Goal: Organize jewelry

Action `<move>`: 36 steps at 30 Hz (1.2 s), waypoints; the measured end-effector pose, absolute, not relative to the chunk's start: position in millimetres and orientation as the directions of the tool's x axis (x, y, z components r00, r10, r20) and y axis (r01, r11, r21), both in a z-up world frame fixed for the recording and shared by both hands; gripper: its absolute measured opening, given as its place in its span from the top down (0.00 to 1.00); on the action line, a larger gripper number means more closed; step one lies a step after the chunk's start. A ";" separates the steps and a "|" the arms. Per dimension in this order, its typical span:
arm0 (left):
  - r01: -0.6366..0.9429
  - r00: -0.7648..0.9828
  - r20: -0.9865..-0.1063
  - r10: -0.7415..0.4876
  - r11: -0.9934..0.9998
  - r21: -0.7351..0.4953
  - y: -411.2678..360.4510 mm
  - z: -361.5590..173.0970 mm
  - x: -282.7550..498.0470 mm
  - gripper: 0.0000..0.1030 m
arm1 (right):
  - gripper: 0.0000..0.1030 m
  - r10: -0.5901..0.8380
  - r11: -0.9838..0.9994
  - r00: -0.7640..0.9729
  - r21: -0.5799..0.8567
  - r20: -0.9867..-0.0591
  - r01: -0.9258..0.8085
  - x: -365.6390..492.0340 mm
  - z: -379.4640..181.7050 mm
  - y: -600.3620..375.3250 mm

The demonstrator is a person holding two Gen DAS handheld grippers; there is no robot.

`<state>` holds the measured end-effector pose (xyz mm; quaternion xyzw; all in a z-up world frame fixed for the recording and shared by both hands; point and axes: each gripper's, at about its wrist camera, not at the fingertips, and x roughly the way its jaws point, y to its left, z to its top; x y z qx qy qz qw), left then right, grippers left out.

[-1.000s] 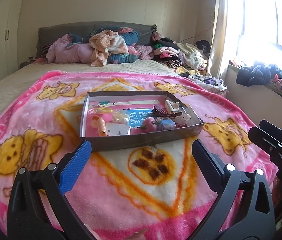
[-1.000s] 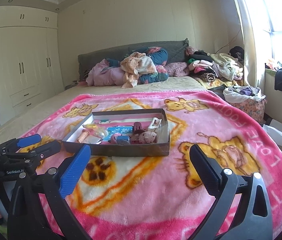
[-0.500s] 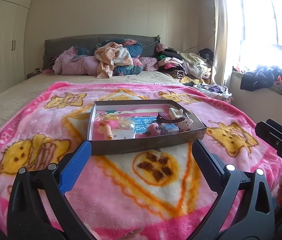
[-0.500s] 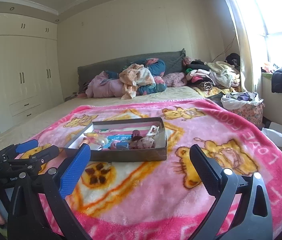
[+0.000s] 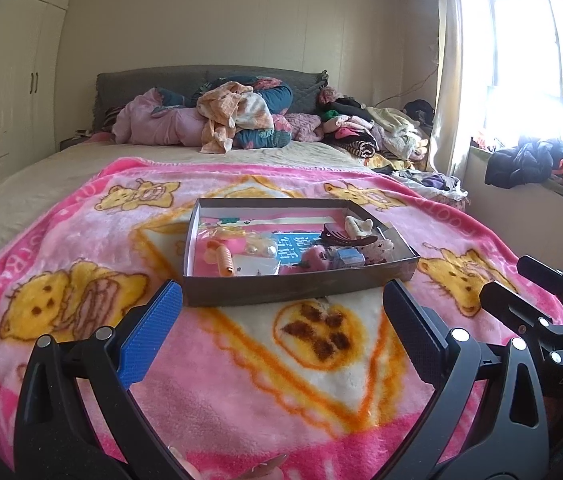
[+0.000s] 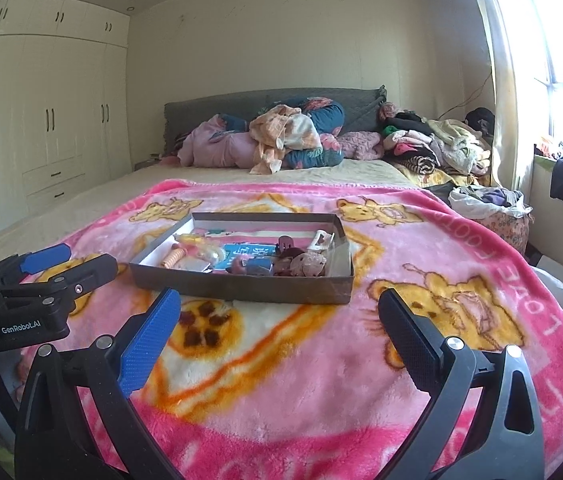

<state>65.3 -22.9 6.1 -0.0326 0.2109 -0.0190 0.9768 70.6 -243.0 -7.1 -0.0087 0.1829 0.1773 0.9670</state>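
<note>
A shallow dark cardboard box [image 5: 281, 290] [image 6: 241, 290] lies on a pink bear-print blanket [image 5: 241, 380] [image 6: 321, 360]. Inside are small pieces: an orange ribbed clip [image 5: 224, 262], a pink plush piece [image 5: 315, 258], a blue cube [image 5: 347, 258], a dark hair claw [image 5: 337, 236] and a white bow [image 5: 357, 225]. My left gripper [image 5: 281, 304] hovers open in front of the box's near wall, nothing between its fingers. My right gripper [image 6: 279, 312] is open too, just before the box's near wall. Each gripper shows at the edge of the other's view.
Piles of clothes [image 5: 237, 120] [image 6: 433, 144] cover the head of the bed. White wardrobes [image 6: 41, 120] stand on the left. A window sill with dark garments [image 5: 521, 160] lies on the right, a cloth-filled basket [image 6: 493, 208] beside the bed.
Both cameras have tilted upward and dropped lower, so the box sits lower in each view and is seen more side-on. Both grippers stay open and empty.
</note>
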 end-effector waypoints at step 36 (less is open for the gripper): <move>0.020 0.910 -0.412 -0.045 0.998 -0.066 -22.3 6.2 65.3 0.11 | 0.06 0.336 0.939 0.874 0.051 -0.352 -0.340 69.5 -7.8 -245.1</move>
